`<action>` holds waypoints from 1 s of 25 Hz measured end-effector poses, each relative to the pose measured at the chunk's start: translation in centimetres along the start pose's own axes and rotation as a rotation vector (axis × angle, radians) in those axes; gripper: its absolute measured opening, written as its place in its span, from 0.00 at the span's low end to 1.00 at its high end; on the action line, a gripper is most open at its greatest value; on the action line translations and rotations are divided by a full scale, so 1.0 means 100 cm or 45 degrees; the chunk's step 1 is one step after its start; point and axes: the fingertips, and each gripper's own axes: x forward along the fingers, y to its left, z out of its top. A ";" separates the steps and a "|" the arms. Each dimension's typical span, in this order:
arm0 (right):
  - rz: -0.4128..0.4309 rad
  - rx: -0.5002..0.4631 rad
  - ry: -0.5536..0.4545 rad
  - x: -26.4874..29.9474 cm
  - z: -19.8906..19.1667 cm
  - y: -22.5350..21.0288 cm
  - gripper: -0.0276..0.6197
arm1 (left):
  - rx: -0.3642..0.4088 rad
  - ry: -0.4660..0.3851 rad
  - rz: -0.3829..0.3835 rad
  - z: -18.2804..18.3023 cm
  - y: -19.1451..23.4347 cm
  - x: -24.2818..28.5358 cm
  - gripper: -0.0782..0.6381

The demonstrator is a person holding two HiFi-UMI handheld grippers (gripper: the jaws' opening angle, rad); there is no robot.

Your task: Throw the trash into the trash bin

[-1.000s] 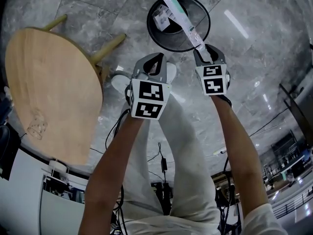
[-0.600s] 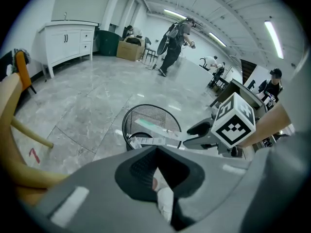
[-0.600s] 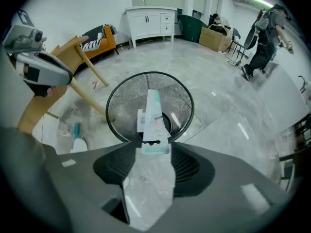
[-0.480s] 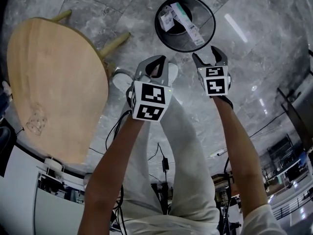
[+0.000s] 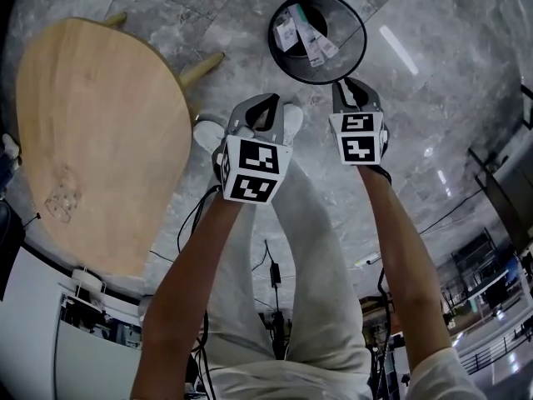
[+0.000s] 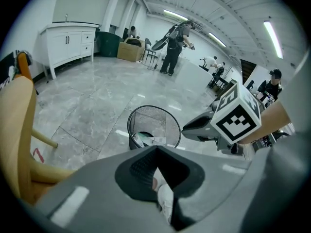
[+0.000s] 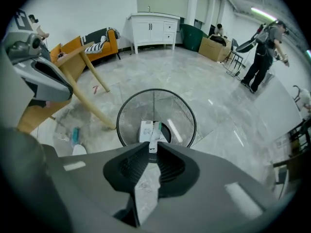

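A black wire-mesh trash bin (image 5: 354, 15) stands on the grey marble floor ahead of me. Inside lie a white packet (image 5: 287, 30) and a long white strip (image 5: 313, 45). My right gripper (image 5: 351, 86) hovers just short of the bin's near rim, shut and empty. In the right gripper view the bin (image 7: 129, 115) sits straight beyond the closed jaws (image 7: 151, 148), with the packet (image 7: 145, 131) and strip (image 7: 155, 129) at its bottom. My left gripper (image 5: 265, 100) hangs to the left of the right one, shut, holding nothing. Its own view shows the bin (image 6: 167, 125) past its tips (image 6: 156, 152).
A round wooden table (image 5: 100, 140) on slanted legs (image 5: 200, 69) stands to the left of the bin. A white shoe (image 5: 206, 133) and trouser legs are below the grippers. Cables lie on the floor behind. People, a white cabinet (image 7: 153, 30) and an orange sofa (image 7: 92, 45) are far off.
One second ago the right gripper held the strip over the bin. It opened, the strip dropped in beside the packet, and the jaws have closed again. The left gripper stayed put.
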 end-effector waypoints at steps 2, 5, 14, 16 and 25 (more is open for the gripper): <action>0.028 0.023 -0.032 -0.006 0.010 0.007 0.08 | 0.003 -0.006 0.003 0.002 0.002 -0.004 0.11; 0.106 0.053 -0.050 -0.010 0.019 0.022 0.08 | -0.004 -0.018 0.006 0.003 0.003 -0.013 0.11; 0.194 -0.020 -0.153 -0.048 0.052 0.069 0.08 | -0.085 -0.050 0.021 0.003 0.002 -0.054 0.11; 0.201 -0.017 -0.176 -0.060 0.061 0.076 0.08 | -0.107 -0.062 0.027 0.006 0.003 -0.066 0.11; 0.277 -0.032 -0.326 -0.128 0.121 0.115 0.08 | -0.102 -0.119 0.044 0.033 0.002 -0.135 0.11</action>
